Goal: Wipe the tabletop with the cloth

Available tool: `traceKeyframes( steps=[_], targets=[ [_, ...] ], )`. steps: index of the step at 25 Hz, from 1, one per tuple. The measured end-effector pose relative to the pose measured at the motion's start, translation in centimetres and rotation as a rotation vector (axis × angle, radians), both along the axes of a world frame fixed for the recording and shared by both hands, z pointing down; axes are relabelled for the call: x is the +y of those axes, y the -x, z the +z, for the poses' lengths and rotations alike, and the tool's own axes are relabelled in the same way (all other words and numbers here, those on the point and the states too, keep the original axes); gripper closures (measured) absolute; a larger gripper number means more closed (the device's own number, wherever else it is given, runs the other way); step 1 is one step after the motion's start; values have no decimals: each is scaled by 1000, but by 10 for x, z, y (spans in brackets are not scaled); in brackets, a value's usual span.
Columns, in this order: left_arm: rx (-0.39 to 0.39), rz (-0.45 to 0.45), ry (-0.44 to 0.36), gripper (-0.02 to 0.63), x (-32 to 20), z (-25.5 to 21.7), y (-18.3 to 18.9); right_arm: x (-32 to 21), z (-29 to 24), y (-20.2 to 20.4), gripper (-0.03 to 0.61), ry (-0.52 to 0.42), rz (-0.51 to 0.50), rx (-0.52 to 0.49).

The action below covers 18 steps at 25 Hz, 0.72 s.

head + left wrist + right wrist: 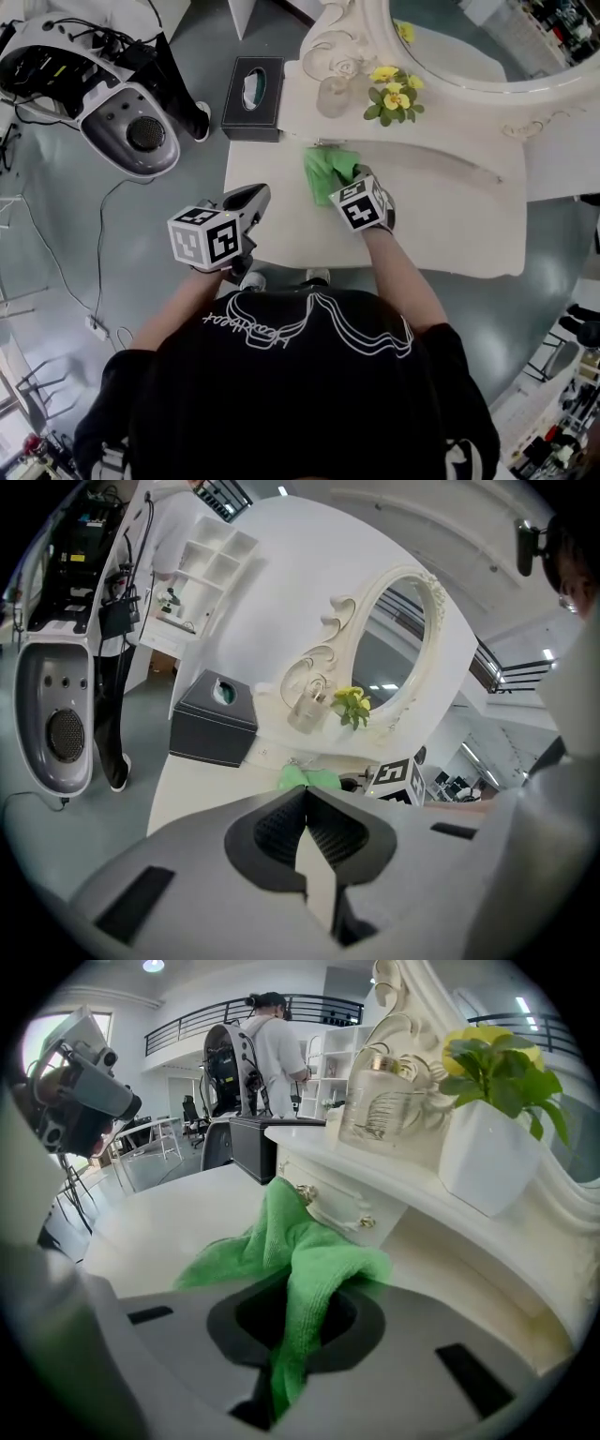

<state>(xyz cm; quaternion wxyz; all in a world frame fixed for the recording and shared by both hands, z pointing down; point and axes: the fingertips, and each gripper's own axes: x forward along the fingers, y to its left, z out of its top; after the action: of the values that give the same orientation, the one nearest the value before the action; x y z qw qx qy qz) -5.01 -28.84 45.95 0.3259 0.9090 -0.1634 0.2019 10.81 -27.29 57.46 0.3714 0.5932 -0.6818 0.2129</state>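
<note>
head view: from above the person's shoulders, steeply down on the cream tabletop point(450, 216), with the left gripper point(255, 195), the right gripper point(349, 178) and the grey floor point(141, 244) around them. left gripper view: off the table's near left corner, close behind jaws pressed together, facing across the tabletop to the oval mirror point(403, 639). right gripper view: low and close over the tabletop, along jaws pinched on the green cloth point(291, 1232). all three share that green cloth, the black tissue box point(253, 97) and the yellow flowers point(394, 94).
</note>
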Motion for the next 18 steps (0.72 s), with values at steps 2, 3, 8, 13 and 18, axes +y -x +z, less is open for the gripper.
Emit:
traceKeyframes(
  steps=[2,3,8,13,18],
  targets=[
    [0,-8,0,609,6,0,-10,4,0,-11,551,-1,-4,0],
    [0,-14,0,609,9,1,-15,6,1,-17,551,-2,-8,0],
    [-5,-51,1,609,24,6,-33,16,3,-40,552,-12,-32,2],
    [-7,-76,1,609,34,10,-47,22,5,-57,552,-20,-56,11],
    [7,-85,23,609,40,16,-57,27,7,-69,551,-21,-38,6]
  ],
)
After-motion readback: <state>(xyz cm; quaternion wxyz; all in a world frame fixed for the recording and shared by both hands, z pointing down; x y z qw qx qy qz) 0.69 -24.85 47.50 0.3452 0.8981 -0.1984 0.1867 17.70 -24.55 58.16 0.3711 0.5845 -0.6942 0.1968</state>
